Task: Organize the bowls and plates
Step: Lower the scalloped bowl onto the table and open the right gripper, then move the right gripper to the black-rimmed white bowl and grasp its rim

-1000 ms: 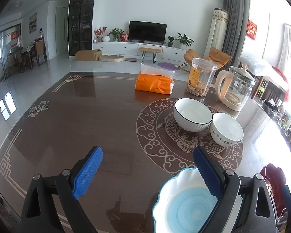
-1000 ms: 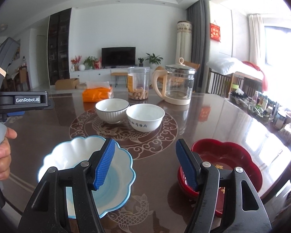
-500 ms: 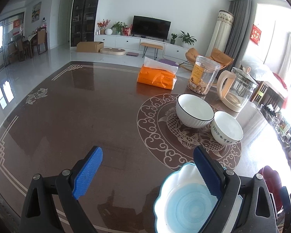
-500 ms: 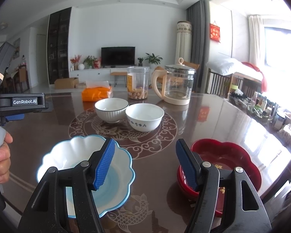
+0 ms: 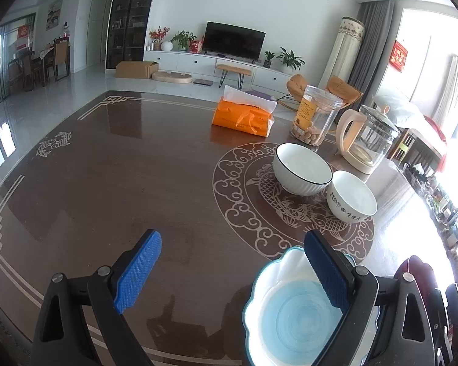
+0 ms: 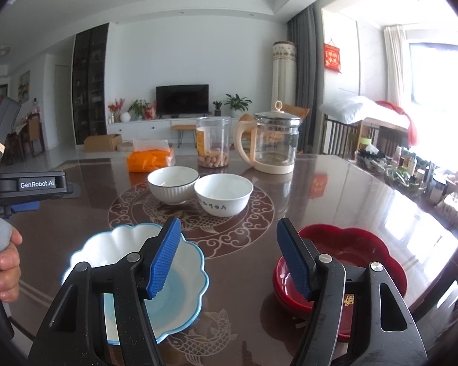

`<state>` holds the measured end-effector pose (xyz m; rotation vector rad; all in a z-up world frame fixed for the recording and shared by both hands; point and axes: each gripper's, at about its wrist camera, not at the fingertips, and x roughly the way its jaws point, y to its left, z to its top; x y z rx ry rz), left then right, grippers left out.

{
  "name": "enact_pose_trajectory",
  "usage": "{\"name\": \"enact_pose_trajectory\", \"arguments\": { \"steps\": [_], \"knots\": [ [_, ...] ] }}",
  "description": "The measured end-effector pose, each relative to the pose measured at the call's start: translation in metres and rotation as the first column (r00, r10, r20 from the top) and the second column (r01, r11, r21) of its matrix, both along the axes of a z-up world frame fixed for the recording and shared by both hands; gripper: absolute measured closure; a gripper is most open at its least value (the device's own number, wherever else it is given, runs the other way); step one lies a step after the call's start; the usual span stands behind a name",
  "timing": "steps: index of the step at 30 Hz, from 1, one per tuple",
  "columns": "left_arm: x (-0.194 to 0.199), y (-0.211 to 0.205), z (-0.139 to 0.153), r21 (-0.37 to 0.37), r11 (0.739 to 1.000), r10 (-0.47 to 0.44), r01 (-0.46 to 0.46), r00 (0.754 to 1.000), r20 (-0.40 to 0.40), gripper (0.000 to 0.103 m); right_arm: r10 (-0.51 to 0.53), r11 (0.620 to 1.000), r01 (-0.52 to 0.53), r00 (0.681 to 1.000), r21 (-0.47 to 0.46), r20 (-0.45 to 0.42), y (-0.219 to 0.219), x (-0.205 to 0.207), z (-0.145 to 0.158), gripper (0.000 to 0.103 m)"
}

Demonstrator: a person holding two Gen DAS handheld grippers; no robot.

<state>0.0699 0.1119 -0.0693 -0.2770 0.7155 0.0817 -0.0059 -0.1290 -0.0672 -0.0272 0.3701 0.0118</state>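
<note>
A scalloped white and blue plate (image 5: 293,317) (image 6: 180,286) lies on the dark table near the front edge. A red scalloped dish (image 6: 360,250) lies to its right. Two white bowls stand side by side further back: a ribbed one with a dark rim (image 5: 302,167) (image 6: 172,183) and one with black characters (image 5: 351,198) (image 6: 223,193). My left gripper (image 5: 232,271) is open and empty, its right finger over the blue plate. My right gripper (image 6: 229,259) is open and empty, between the blue plate and the red dish.
An orange tissue pack (image 5: 244,119), a clear jar of snacks (image 5: 314,119) and a glass kettle (image 5: 366,140) stand behind the bowls. The table's right edge (image 6: 427,201) has clutter beyond it. My left hand and gripper body (image 6: 3,213) show at far left.
The left gripper has tilted and drawn back slightly, so the table and bowls sit lower in its view. The right gripper has barely moved. Both stay open.
</note>
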Motion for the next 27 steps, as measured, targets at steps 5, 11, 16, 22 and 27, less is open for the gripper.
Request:
{"name": "enact_pose_trajectory", "arguments": {
  "steps": [5,11,16,22,27],
  "knots": [
    [0.005,-0.003,-0.002,0.018,0.998,-0.061,0.062,0.998,-0.027,0.009,-0.014,1.000,0.015,0.999,0.019,-0.036,-0.005,0.008,-0.004,0.034],
    [0.023,-0.004,0.007,-0.053,0.986,-0.161,0.156,0.981,-0.106,0.009,-0.025,0.998,0.028,0.998,0.051,-0.061,-0.013,0.012,-0.006,0.034],
    [0.045,0.000,0.017,-0.107,0.973,-0.216,0.202,0.966,-0.141,0.009,-0.002,0.997,0.009,0.995,0.072,-0.100,-0.015,0.018,-0.007,0.034],
    [0.084,0.013,0.020,-0.144,0.968,-0.230,0.205,0.955,-0.185,0.009,0.220,0.946,-0.128,0.929,0.299,-0.297,-0.030,0.077,0.020,0.034],
    [0.126,0.007,0.018,-0.152,0.970,-0.217,0.187,0.953,-0.212,0.009,0.330,0.894,-0.125,0.833,0.430,-0.444,-0.044,0.170,0.058,0.034]
  ]
}}
